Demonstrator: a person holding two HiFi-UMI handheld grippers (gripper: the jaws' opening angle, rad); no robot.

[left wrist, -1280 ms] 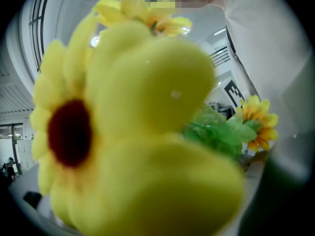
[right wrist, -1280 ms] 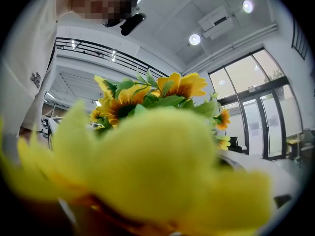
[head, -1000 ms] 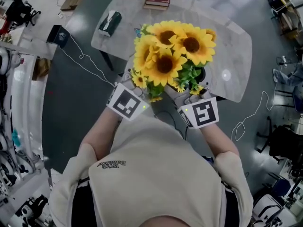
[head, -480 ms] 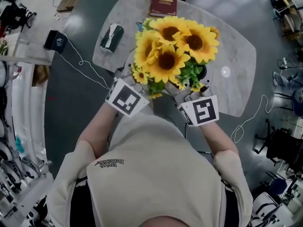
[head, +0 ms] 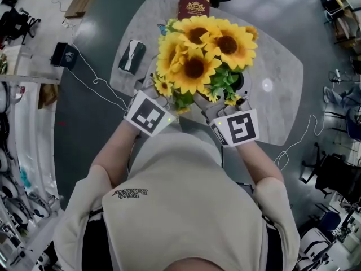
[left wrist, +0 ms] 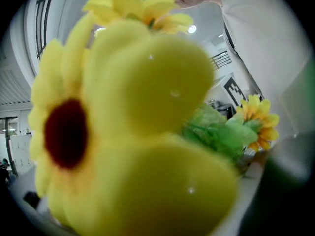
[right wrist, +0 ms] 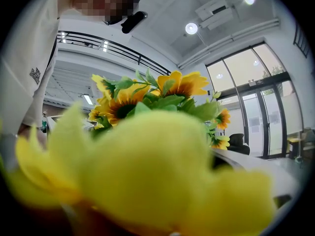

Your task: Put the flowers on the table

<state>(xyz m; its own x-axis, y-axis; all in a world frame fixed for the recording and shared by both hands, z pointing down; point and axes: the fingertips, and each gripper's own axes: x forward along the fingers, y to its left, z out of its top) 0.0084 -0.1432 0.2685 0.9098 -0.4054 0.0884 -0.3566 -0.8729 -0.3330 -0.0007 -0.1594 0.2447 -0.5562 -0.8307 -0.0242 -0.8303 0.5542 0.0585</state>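
Note:
A bunch of yellow sunflowers [head: 200,49] with green leaves is carried between my two grippers, above the near edge of the pale marble table [head: 282,95]. A dark pot [head: 239,82] shows under the blooms on the right. The left gripper [head: 151,113] is at the bunch's lower left and the right gripper [head: 236,127] at its lower right. Blooms cover both sets of jaws. In the left gripper view, blurred yellow petals [left wrist: 147,132] fill the frame. Petals [right wrist: 147,176] also block the right gripper view, with more sunflowers [right wrist: 147,100] behind.
On the table lie a dark red book [head: 194,7] at the far edge, a dark green can-like thing [head: 130,56] at the left and a small white disc [head: 267,86] at the right. A black box [head: 63,54] with a white cable sits on the floor.
The flowers and both grippers have moved a little forward, further over the table. The bunch stays between the grippers.

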